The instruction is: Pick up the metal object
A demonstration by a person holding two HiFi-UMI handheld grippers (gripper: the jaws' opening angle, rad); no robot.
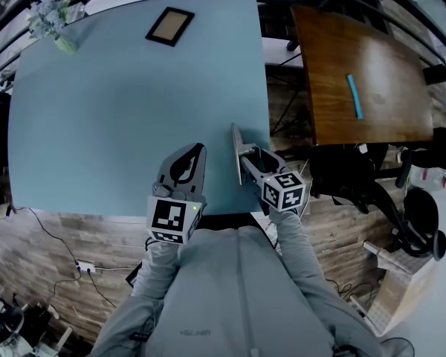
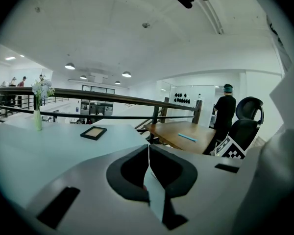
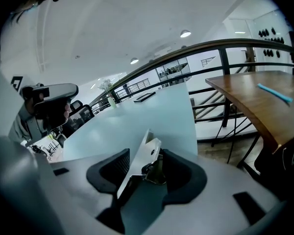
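At the bottom of the head view, the person's grey sleeves (image 1: 303, 255) lead up to the two tools. The left gripper (image 1: 199, 152), lower centre-left, has its curved grey jaws pressed tip to tip, forming a pointed loop. Its own view shows the dark pads meeting in a thin seam with nothing between them.

Just right of it, the right gripper (image 1: 248, 157) is clamped on the metal object (image 1: 236, 149). This is a thin, flat, pale plate turned on edge over the lower right border of the table; whether it touches the top cannot be told. In the right gripper view, at lower centre, the plate (image 3: 138, 169) looks matte, with a small round hole and a darker hinge-like fitting on its right face. It is squeezed between ribbed black pads.

Beyond lies the smooth light-blue table (image 1: 119, 110). A black rectangular picture frame (image 1: 169, 26) with a tan centre lies flat near the top. A vase of white flowers (image 1: 56, 22) stands at upper left. At upper right is a glossy brown wooden table (image 1: 379, 58) bearing a slim blue stick (image 1: 354, 95).
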